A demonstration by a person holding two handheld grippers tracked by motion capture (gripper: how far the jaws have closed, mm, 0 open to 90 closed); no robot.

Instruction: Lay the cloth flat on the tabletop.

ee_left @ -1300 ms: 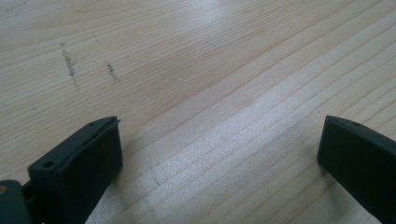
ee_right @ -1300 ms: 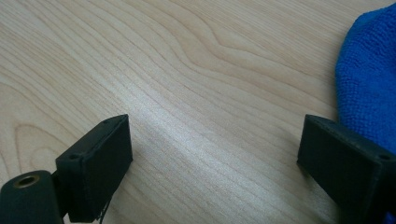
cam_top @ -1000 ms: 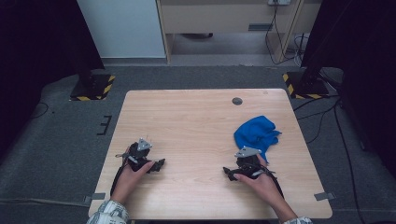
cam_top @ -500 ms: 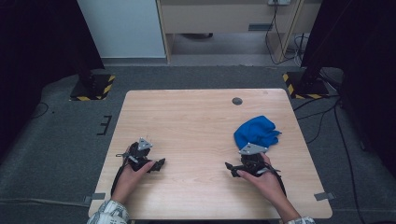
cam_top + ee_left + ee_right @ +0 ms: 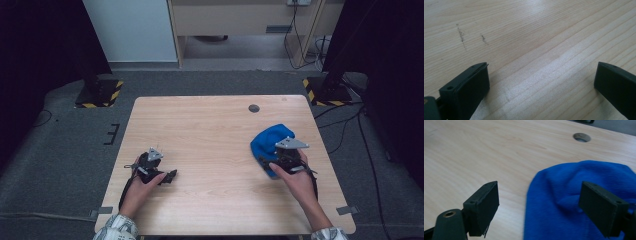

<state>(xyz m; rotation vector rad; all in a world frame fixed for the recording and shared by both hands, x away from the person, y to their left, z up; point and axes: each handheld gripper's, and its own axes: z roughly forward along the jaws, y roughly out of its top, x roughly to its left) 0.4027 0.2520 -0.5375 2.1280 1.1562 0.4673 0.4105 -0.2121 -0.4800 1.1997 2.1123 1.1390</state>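
A crumpled blue cloth (image 5: 268, 141) lies on the right half of the wooden table (image 5: 210, 125), in front of the person's right hand and short of the round hole (image 5: 254, 108) near the far edge. The right hand-held gripper (image 5: 280, 161) sits at the near edge of the cloth. In the right gripper view its jaws stand wide apart after a slight closing, and the blue cloth (image 5: 579, 195) spreads under and beyond them; one jaw is over the fabric and the other over bare wood. The pads do not seem to press on the cloth, though the lower edge of that view is too tight to be sure.

The left hand-held gripper (image 5: 159, 170) rests low on the left side of the table, well apart from the cloth. Its jaws are spread wide with bare wood (image 5: 536, 50) between them.
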